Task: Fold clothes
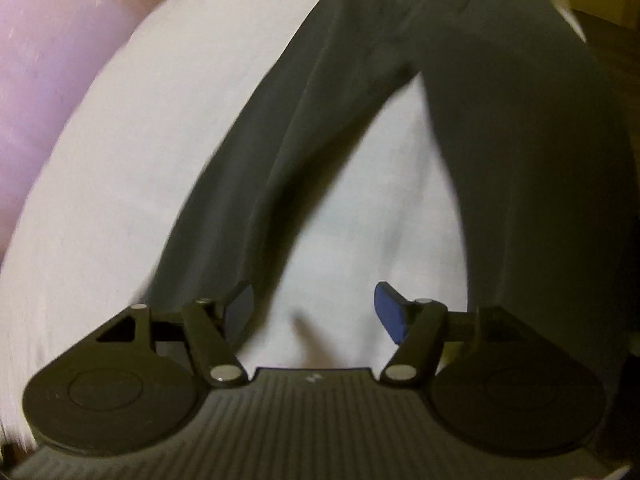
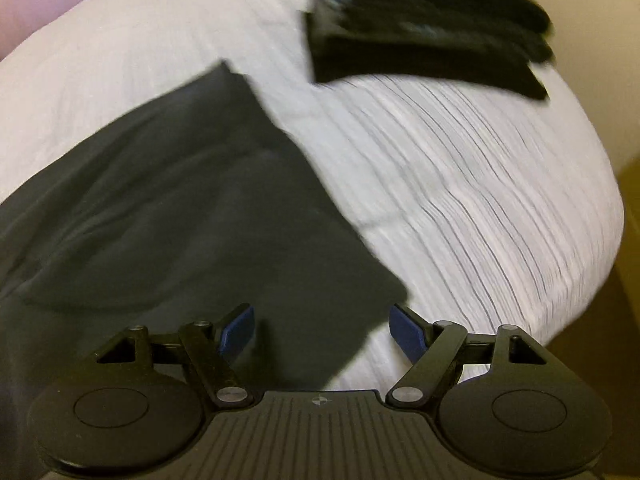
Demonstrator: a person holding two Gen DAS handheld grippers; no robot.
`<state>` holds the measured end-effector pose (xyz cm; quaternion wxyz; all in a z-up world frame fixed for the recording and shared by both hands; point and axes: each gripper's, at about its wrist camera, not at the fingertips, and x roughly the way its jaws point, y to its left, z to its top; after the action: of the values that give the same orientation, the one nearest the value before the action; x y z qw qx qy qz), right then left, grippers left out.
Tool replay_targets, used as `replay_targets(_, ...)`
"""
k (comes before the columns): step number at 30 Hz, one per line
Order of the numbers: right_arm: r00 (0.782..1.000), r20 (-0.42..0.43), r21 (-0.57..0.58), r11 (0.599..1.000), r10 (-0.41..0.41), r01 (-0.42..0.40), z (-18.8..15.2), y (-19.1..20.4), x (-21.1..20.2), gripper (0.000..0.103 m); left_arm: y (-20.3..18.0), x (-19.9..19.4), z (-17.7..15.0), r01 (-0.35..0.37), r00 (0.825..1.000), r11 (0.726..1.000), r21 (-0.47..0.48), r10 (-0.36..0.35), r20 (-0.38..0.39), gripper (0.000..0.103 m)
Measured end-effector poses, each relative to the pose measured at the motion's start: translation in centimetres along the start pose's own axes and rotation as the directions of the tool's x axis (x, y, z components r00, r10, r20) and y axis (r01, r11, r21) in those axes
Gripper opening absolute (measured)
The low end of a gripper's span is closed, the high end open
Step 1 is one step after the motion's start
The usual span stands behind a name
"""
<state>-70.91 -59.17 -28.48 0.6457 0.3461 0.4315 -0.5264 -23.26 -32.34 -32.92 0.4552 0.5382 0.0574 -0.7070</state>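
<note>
Dark grey trousers point(image 1: 360, 80) lie spread on the white bed sheet point(image 1: 120, 160), the two legs running toward the camera in the left wrist view. My left gripper point(image 1: 314, 312) hangs open above the sheet between the leg ends, nothing between its blue pads. In the right wrist view the same dark trousers point(image 2: 180, 208) lie at lower left, one corner below the jaws. My right gripper point(image 2: 322, 334) stands open over that corner, holding nothing. Both views are blurred.
A stack of folded black clothes point(image 2: 424, 28) sits at the far side of the white striped sheet point(image 2: 480, 200). The bed edge falls off at the right to a tan floor point(image 2: 600, 360). A pink wall point(image 1: 40, 80) stands at left.
</note>
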Motion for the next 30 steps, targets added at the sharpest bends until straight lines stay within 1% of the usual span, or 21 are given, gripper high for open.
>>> replay_targets(3, 0.999, -0.023, 0.044, 0.999, 0.027, -0.026, -0.2, -2.4, 0.1, 0.077, -1.7, 3.0, 4.1, -0.022, 0.999, 0.992, 0.123, 0.016, 0.048, 0.064)
replay_targets(6, 0.995, -0.021, 0.115, 0.989, 0.099, -0.096, -0.3, -4.0, 0.3, 0.077, -2.4, 5.4, 6.7, -0.016, 0.998, 0.982, 0.189, 0.004, 0.063, 0.063)
replay_targets(7, 0.992, -0.019, 0.147, 0.981, 0.128, -0.123, -0.3, -4.6, 0.5, 0.077, -2.5, 5.9, 7.3, -0.008, 0.998, 0.978, 0.208, -0.006, 0.065, 0.057)
replay_targets(8, 0.987, -0.016, 0.178, 0.972, 0.157, -0.152, -0.4, -5.1, 0.7, 0.077, -2.2, 6.1, 7.9, -0.009, 0.998, 0.978, 0.208, -0.005, 0.067, 0.047)
replay_targets(9, 0.981, -0.017, 0.205, 0.961, 0.191, -0.184, -0.5, -5.5, 1.1, 0.077, -1.6, 6.2, 8.5, -0.02, 0.998, 0.981, 0.193, 0.007, 0.07, 0.018)
replay_targets(10, 0.974, -0.017, 0.231, 0.949, 0.225, -0.215, -0.7, -5.9, 1.4, 0.077, -0.6, 6.2, 8.8, -0.034, 0.997, 0.987, 0.159, 0.023, 0.068, 0.011)
replay_targets(11, 0.966, -0.017, 0.255, 0.936, 0.257, -0.244, -0.8, -6.2, 1.8, 0.077, 0.6, 6.1, 9.1, -0.049, 0.997, 0.994, 0.1, 0.043, 0.062, 0.011)
replay_targets(12, 0.96, -0.019, 0.27, 0.926, 0.278, -0.263, -0.8, -6.4, 2.2, 0.077, 1.9, 6.2, 9.4, -0.069, 0.997, 0.997, 0.024, 0.068, 0.04, 0.01)
replay_targets(13, 0.958, -0.019, 0.284, 0.92, 0.288, -0.271, -0.8, -6.6, 2.6, 0.077, 3.2, 6.2, 9.6, -0.086, 0.996, 0.995, -0.041, 0.087, 0.015, 0.01)
replay_targets(14, 0.955, -0.014, 0.296, 0.914, 0.295, -0.278, -0.9, -6.8, 2.8, 0.077, 3.9, 6.3, 9.7, -0.089, 0.996, 0.994, -0.061, 0.09, 0.004, 0.01)
replay_targets(15, 0.953, -0.006, 0.312, 0.906, 0.302, -0.285, -0.9, -7.0, 2.9, 0.071, 4.2, 6.4, 9.9, -0.086, 0.996, 0.995, -0.059, 0.086, -0.002, 0.01)
replay_targets(16, 0.953, -0.001, 0.327, 0.901, 0.303, -0.286, -0.9, -7.3, 3.0, 0.058, 4.4, 6.5, 10.0, -0.083, 0.997, 0.995, -0.057, 0.082, -0.008, 0.01)
replay_targets(17, 0.952, -0.001, 0.344, 0.895, 0.305, -0.286, -0.9, -7.7, 3.2, 0.028, 4.5, 6.6, 10.1, -0.075, 0.997, 0.996, -0.052, 0.074, -0.014, 0.009)
replay_targets(18, 0.95, -0.003, 0.366, 0.884, 0.312, -0.289, -0.9, -8.3, 3.3, 0.019, 4.2, 6.7, 10.2, -0.064, 0.998, 0.997, -0.043, 0.063, -0.02, 0.009)
replay_targets(19, 0.947, 0.0, 0.385, 0.874, 0.321, -0.296, -0.9, -8.9, 3.2, 0.013, 3.7, 6.8, 10.3, -0.053, 0.998, 0.998, -0.034, 0.053, -0.027, 0.01)
replay_targets(20, 0.946, 0.004, 0.399, 0.866, 0.325, -0.3, -0.9, -9.4, 3.0, 0.005, 3.3, 6.9, 10.3, -0.045, 0.998, 0.999, -0.026, 0.044, -0.033, 0.01)
replay_targets(23, 0.957, 0.036, 0.387, 0.879, 0.287, -0.278, -0.9, -11.1, 1.2, 0.005, 2.3, 6.2, 10.1, -0.029, 0.999, 0.999, -0.035, 0.028, -0.041, 0.013)
replay_targets(24, 0.957, 0.032, 0.392, 0.877, 0.287, -0.276, -1.2, -11.5, 1.0, 0.005, 2.0, 6.0, 10.1, -0.024, 0.999, 0.999, -0.041, 0.022, -0.044, 0.016)
replay_targets(30, 0.974, 0.021, 0.402, 0.89, 0.227, -0.216, -3.1, -11.9, 0.0, 0.003, 0.4, 4.8, 8.7, -0.003, 0.997, 0.999, -0.05, -0.001, -0.077, 0.022)
